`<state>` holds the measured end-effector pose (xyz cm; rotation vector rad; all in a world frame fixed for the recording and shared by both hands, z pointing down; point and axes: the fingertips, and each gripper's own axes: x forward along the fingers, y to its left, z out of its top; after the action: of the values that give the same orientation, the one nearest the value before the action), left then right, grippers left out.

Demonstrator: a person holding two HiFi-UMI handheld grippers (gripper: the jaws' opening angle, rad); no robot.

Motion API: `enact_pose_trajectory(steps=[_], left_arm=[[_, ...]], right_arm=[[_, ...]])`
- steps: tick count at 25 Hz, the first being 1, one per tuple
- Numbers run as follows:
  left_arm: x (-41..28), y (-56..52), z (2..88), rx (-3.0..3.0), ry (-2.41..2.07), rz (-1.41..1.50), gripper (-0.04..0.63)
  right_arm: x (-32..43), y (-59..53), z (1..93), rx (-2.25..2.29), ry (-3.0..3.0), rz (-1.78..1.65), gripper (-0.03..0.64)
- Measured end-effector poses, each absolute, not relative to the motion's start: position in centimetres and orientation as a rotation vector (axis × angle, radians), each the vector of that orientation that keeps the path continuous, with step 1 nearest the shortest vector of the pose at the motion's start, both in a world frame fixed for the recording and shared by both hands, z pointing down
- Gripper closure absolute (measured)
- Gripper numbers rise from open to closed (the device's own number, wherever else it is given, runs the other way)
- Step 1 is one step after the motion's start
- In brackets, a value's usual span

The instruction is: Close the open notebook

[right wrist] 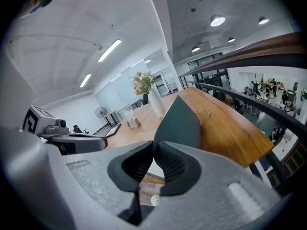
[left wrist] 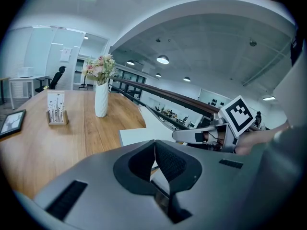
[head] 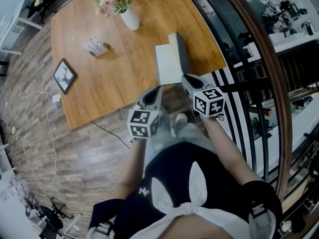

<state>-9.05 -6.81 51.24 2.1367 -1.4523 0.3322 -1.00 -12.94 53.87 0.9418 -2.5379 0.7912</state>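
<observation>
The open notebook lies at the near edge of the wooden table, its white page flat and its dark grey cover standing up at the right. My left gripper hovers just short of the table edge, jaws shut and empty. My right gripper is beside it to the right, close to the notebook's near corner, also shut with nothing between its pads. In the left gripper view the white page shows beyond the left gripper. The right gripper points at the raised cover.
A white vase of flowers stands at the far side of the table. A small card holder and a picture frame lie to the left. A curved railing runs along the right. A white cable trails over the floor.
</observation>
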Motion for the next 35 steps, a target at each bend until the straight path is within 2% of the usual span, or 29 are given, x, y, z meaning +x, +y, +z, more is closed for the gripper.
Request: enact_pose_trajectory(steps=[35], left_arm=[[-11.9, -6.8, 52.1, 2.073, -1.496, 0.322, 0.577]], right_arm=[[-5.9, -11.4, 57.4, 0.793, -2.491, 0.797, 0.574]])
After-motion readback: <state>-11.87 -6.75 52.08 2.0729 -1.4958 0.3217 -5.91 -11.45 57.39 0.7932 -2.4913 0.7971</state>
